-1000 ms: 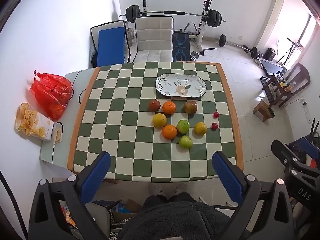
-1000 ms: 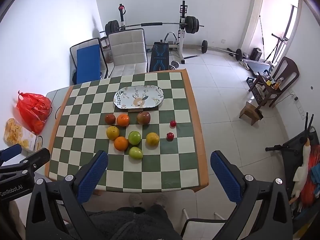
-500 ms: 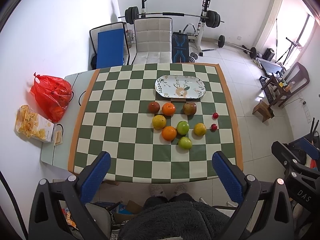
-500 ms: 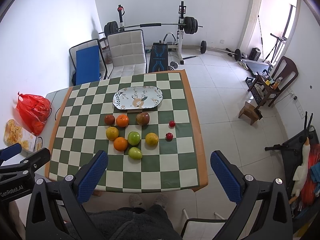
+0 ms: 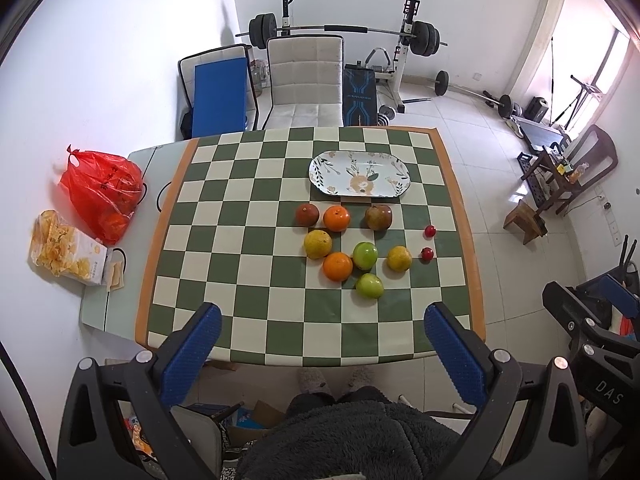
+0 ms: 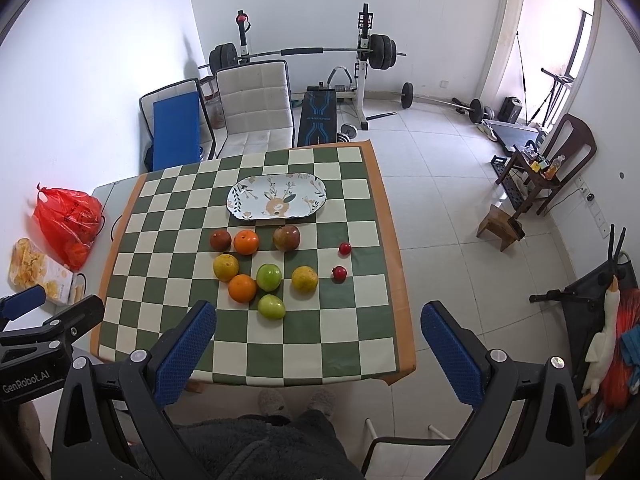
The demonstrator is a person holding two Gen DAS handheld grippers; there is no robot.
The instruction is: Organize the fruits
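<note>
Task not yet begun. Left gripper point(image 5: 322, 354) and right gripper point(image 6: 318, 352) hang high, fingers spread wide, empty. Fruits point(image 5: 352, 246) lie loose mid-frame on the tabletop point(image 5: 248, 216), just below the bare plate point(image 5: 359, 175). Next: descend onto one fruit.

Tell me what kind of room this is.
Most likely a room in a home that serves as both dining space and home gym: a table with a checked cloth and a padded chair stand in front of a barbell rack and weight bench.
</note>
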